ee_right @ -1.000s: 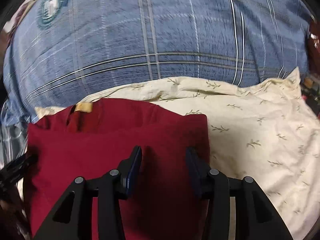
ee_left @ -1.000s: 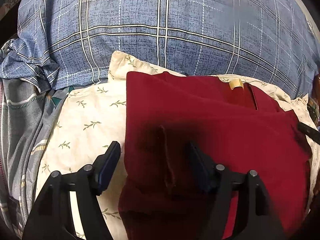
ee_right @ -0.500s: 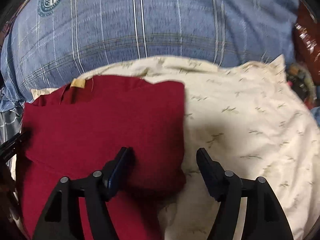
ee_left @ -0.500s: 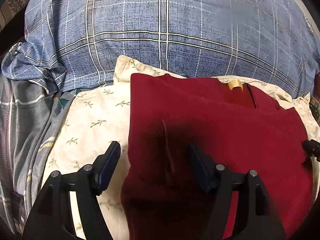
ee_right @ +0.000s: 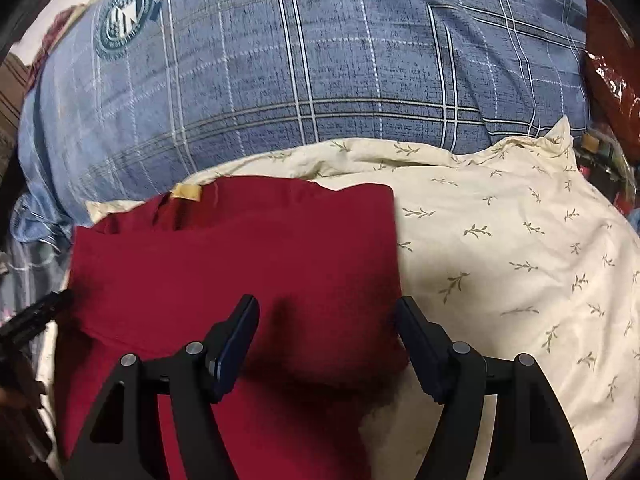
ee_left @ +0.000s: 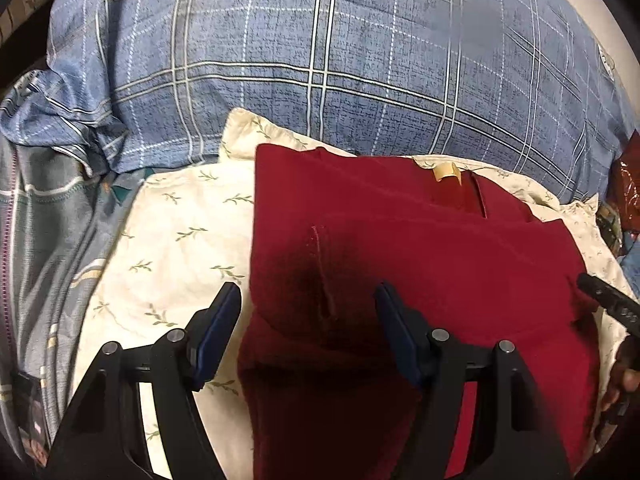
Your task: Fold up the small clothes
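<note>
Left gripper (ee_left: 308, 320) is hanging spread wide over the left edge of the red garment (ee_left: 420, 260), gripping nothing. Right gripper (ee_right: 328, 336) is likewise standing wide apart over the garment's right edge, empty. The garment is lying folded on the cream leaf-print pillow (ee_right: 500, 240). Its tan neck label (ee_right: 186, 191) is showing no legible writing. The blue plaid bedding (ee_right: 320, 60) is bearing a round crest (ee_right: 122, 20), text unreadable.
</note>
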`<state>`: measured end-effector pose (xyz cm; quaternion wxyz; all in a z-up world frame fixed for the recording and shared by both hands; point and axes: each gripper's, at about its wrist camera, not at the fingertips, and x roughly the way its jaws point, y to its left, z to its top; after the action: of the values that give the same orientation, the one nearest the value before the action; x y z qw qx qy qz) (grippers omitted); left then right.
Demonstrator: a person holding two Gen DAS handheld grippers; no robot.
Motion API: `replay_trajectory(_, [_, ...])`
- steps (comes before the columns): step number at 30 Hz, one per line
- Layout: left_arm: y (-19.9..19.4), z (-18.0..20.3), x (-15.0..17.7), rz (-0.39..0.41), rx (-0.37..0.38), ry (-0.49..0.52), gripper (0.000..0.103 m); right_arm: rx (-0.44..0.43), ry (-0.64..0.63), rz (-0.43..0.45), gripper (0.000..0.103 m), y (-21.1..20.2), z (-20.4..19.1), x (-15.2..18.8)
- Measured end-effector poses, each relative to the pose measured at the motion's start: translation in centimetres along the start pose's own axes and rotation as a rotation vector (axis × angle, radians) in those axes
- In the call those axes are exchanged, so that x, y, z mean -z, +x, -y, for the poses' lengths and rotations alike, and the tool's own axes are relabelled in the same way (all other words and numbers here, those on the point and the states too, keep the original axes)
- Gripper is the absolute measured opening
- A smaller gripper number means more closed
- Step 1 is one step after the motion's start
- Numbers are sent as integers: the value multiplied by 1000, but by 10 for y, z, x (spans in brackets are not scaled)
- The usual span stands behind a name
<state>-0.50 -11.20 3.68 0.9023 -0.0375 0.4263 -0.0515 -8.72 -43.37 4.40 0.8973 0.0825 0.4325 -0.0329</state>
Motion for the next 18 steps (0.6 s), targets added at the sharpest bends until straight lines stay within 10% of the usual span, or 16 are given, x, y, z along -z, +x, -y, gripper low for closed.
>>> replay_trajectory(18, [7, 10, 3, -2, -57, 57, 69, 46, -60, 12, 76, 0, -7, -2])
